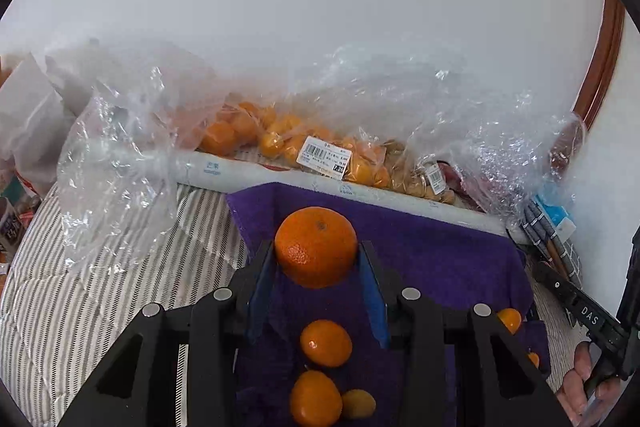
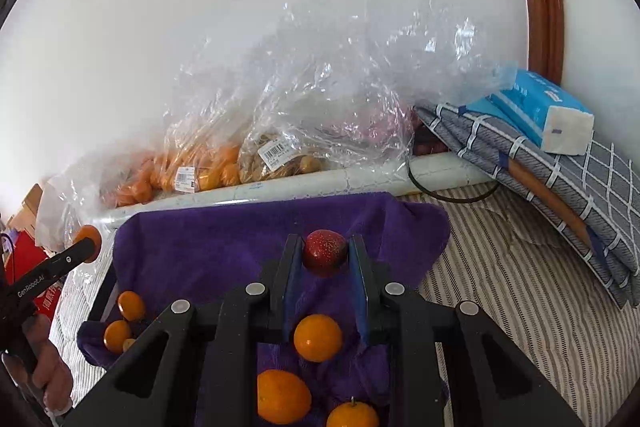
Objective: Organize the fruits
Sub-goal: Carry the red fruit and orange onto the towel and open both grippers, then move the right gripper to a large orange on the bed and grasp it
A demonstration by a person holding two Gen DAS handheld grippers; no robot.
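left hand-held gripper (image 1: pixel 316 255) gripped an orange (image 1: pixel 316 247) over the purple towel (image 1: pixel 440 255) | right hand-held gripper (image 2: pixel 325 253) clamped a red fruit (image 2: pixel 325 251); loose oranges (image 2: pixel 318 337) lay directly below both | likely next: set both down

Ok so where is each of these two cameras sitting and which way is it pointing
Left wrist: rides the left gripper, facing the wall; its fingers hold an orange; the right hand shows.
Right wrist: rides the right gripper, facing the same wall; its fingers hold a red fruit; the left hand shows.
Shared: purple towel, bagged fruit.
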